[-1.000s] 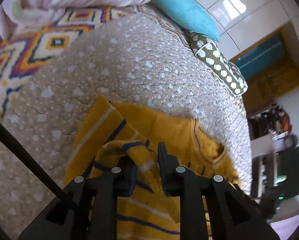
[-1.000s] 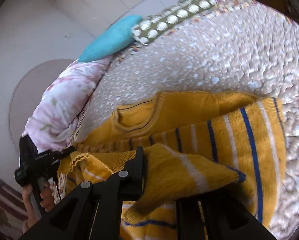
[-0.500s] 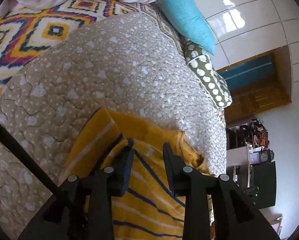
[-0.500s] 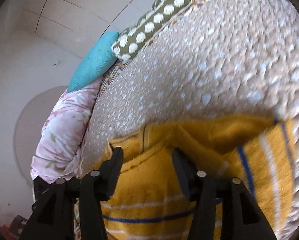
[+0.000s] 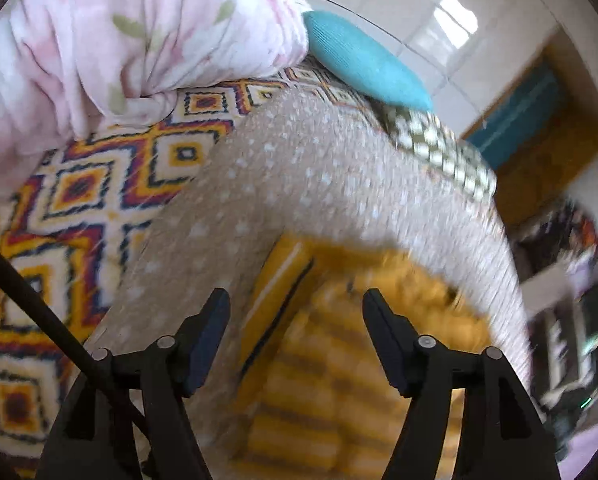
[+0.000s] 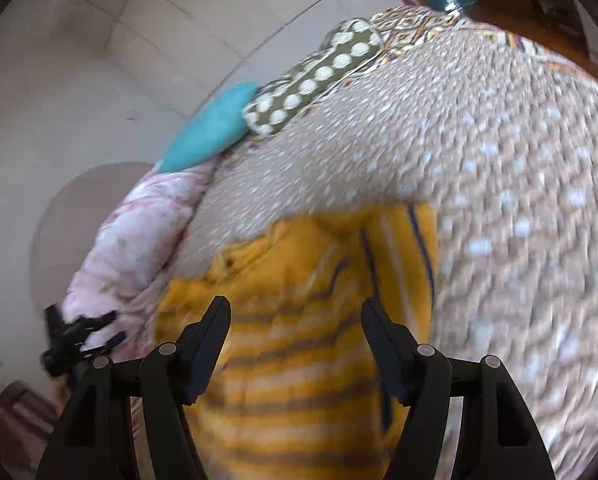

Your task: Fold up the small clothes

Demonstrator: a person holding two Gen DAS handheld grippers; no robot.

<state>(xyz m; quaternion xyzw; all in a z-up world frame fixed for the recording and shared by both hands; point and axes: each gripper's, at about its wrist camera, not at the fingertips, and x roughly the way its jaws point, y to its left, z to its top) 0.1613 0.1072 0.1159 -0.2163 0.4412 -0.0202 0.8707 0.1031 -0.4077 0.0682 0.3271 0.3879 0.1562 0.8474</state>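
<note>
A small yellow knit sweater with white and dark blue stripes lies folded on the beige dotted quilt. It also shows in the right wrist view. My left gripper is open and empty, held above the sweater's left part. My right gripper is open and empty above the sweater's striped body. The left gripper also shows at the far left in the right wrist view. Both views are blurred by motion.
A pink floral duvet is bunched at the back left. A teal pillow and a green dotted pillow lie at the bed's head. A patterned blanket lies left of the quilt. Furniture stands at the right.
Both grippers held a sweater edge, laid it over the body, then opened and let go. Now both are wide open and drawn back above the sweater.
</note>
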